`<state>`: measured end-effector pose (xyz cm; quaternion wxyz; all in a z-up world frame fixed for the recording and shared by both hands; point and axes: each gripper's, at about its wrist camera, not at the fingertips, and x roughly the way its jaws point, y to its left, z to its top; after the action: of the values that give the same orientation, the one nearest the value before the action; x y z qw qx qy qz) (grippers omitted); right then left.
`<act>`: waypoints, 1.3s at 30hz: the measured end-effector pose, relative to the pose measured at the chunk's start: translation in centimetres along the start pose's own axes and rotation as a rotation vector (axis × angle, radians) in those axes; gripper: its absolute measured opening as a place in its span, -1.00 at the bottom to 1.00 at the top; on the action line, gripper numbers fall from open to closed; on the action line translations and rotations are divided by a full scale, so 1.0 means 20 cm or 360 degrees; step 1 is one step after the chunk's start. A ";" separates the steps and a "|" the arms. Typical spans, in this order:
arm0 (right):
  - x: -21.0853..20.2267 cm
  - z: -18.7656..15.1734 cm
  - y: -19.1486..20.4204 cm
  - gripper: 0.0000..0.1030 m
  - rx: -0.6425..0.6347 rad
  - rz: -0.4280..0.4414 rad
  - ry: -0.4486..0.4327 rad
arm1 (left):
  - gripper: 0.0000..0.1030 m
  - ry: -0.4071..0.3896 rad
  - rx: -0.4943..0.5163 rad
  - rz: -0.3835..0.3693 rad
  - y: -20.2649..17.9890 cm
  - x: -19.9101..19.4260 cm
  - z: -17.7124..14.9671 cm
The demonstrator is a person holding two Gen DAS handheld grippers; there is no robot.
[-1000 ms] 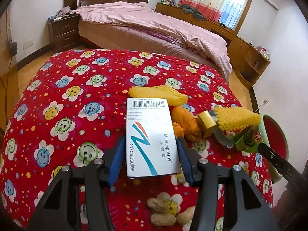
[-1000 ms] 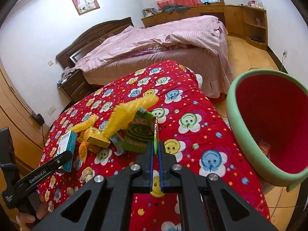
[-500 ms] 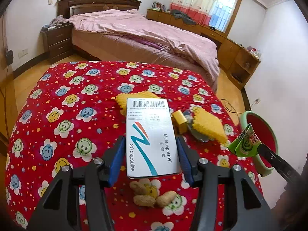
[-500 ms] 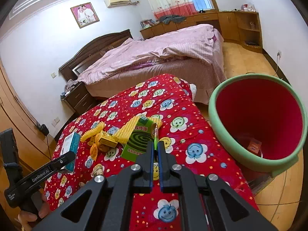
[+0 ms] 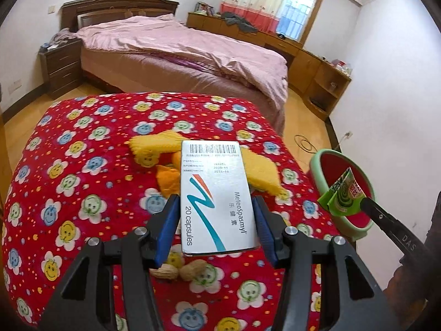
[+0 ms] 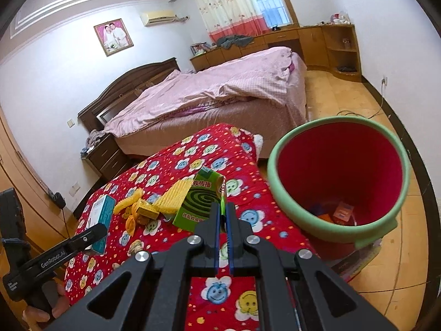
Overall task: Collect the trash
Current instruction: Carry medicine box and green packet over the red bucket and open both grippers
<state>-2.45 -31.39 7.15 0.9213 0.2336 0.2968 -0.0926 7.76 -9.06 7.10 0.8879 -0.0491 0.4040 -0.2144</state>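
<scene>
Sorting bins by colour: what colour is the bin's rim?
Pale green rim, red inside; the right wrist view shows it best.

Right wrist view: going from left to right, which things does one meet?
Left gripper → medicine box → orange peel → yellow foam net → green mosquito-coil box → red bin.

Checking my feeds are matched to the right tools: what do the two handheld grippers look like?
Both are matte black angular frames with silver round bolts and blue pads on the fingers. The left gripper carries white "GenRobot.AI" lettering on its finger; the right gripper shows "DAS". No cables or sleeves are visible.
</scene>
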 end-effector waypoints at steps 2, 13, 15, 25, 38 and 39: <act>-0.02 0.01 -0.03 -0.89 0.0008 -0.0020 -0.0018 | 0.04 0.0011 0.0025 -0.0025 -0.05 0.01 0.00; -0.09 0.06 -0.23 -0.89 0.0078 -0.0132 -0.0080 | 0.04 0.0084 0.0180 -0.0130 -0.31 0.11 0.03; -0.10 0.08 -0.28 -0.89 0.0097 -0.0155 -0.0089 | 0.04 0.0097 0.0205 -0.0144 -0.36 0.13 0.03; -0.07 0.11 -0.52 -0.89 0.0199 -0.0249 -0.0095 | 0.04 0.0148 0.0333 -0.0215 -0.63 0.26 0.06; -0.01 0.12 -0.87 -0.87 0.0367 -0.0366 -0.0058 | 0.04 0.0242 0.0459 -0.0313 -0.96 0.54 0.05; -0.01 0.11 -0.89 -0.86 0.0376 -0.0372 -0.0057 | 0.04 0.0250 0.0466 -0.0318 -0.97 0.56 0.05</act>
<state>-6.89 -47.99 2.20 0.8755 0.3025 0.2924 -0.2376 8.34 -31.37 5.09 0.8256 0.0575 0.4297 -0.3611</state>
